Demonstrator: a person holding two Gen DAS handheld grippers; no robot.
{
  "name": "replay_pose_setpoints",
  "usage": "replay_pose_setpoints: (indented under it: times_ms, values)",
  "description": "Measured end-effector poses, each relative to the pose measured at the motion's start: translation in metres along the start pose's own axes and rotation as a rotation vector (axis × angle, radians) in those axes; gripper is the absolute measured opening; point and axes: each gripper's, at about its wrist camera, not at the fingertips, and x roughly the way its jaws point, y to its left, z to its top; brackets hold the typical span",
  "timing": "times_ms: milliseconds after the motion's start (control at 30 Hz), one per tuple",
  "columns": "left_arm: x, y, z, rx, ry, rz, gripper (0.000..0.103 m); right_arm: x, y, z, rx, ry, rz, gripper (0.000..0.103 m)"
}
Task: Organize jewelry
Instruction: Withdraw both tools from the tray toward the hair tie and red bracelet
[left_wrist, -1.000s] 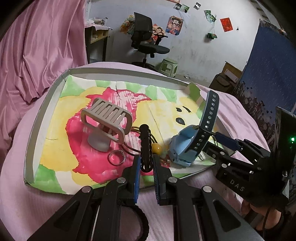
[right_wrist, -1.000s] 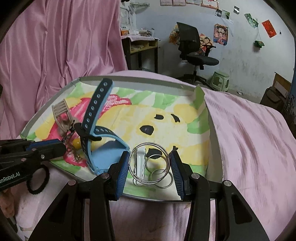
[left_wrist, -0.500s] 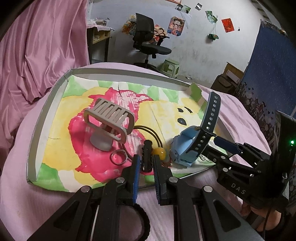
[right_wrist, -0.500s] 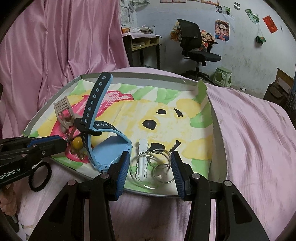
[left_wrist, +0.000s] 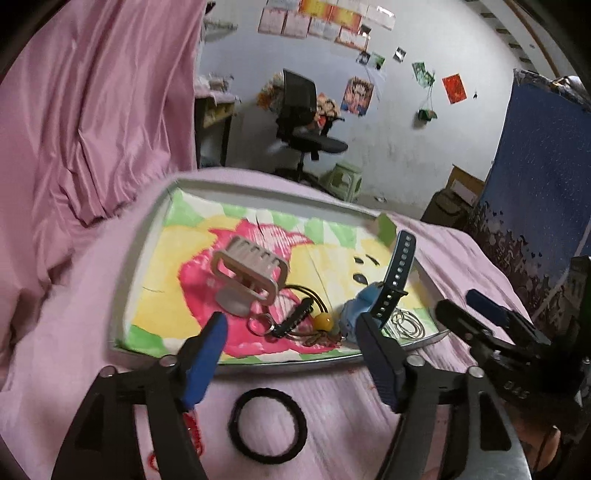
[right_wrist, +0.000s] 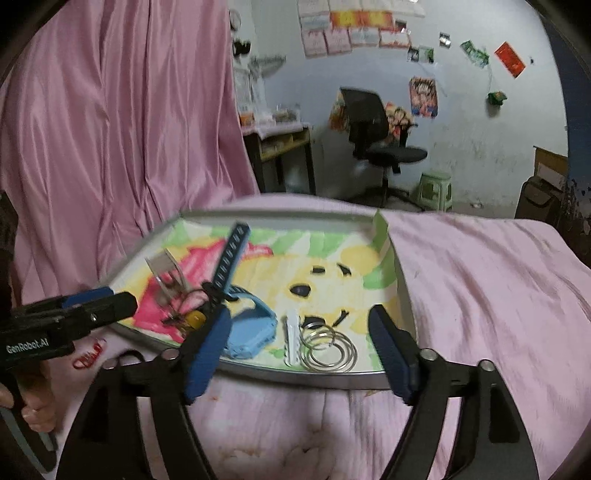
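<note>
A tray (left_wrist: 147, 236) sits on a bed with a pink sheet (left_wrist: 74, 295). The tray has a bright paper inside with pink, yellow and green paint on it.

The left gripper (left_wrist: 291, 332) has its two fingers wide apart. It holds nothing. Its blue pads (left_wrist: 205, 354) hang just over the near edge of the tray. The right gripper (right_wrist: 301, 332) is also spread wide and holds nothing. It hangs over the near edge of the tray too, on the right side.

In the tray there is a grey hair clip (left_wrist: 249, 269) standing on the pink paint. Next to it lies a small key ring (left_wrist: 260, 325), touching a black hair tie (left_wrist: 295, 315). A yellow bead (left_wrist: 324, 320) sits right by the black tie. Beside the bead is a blue watch (left_wrist: 364, 299). One strap of it sticks up in the air. To the right of the watch are some silver rings (right_wrist: 328, 349) piled on each other, and a small white clip (right_wrist: 291, 341) just beside them.

Another black hair tie (left_wrist: 266, 424) lies flat on the sheet, outside the tray, between the left gripper's fingers and close to the camera. A red thing (left_wrist: 194, 432) lies on the sheet near it, but it is too blurry to tell what it is.

Far back there is a black chair (left_wrist: 303, 122) and a green stool (left_wrist: 343, 177) by a white wall with pictures.
</note>
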Motion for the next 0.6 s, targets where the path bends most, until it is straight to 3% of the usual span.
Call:
replay_pose_setpoints:
  times_ms: [167, 300, 600]
  values:
    - [-0.026, 0.006, -0.002, -0.014, -0.094, 0.025, 0.092, -0.025, 0.004, -0.004, 0.021, -0.093, 0.014, 0.093]
    - [-0.043, 0.013, -0.007, -0.037, -0.152, 0.037, 0.098, -0.041, 0.010, -0.008, 0.021, -0.155, 0.026, 0.102]
    - [-0.072, 0.024, -0.021, -0.005, -0.205, 0.072, 0.101, -0.062, 0.028, -0.018, -0.003, -0.233, 0.048, 0.102]
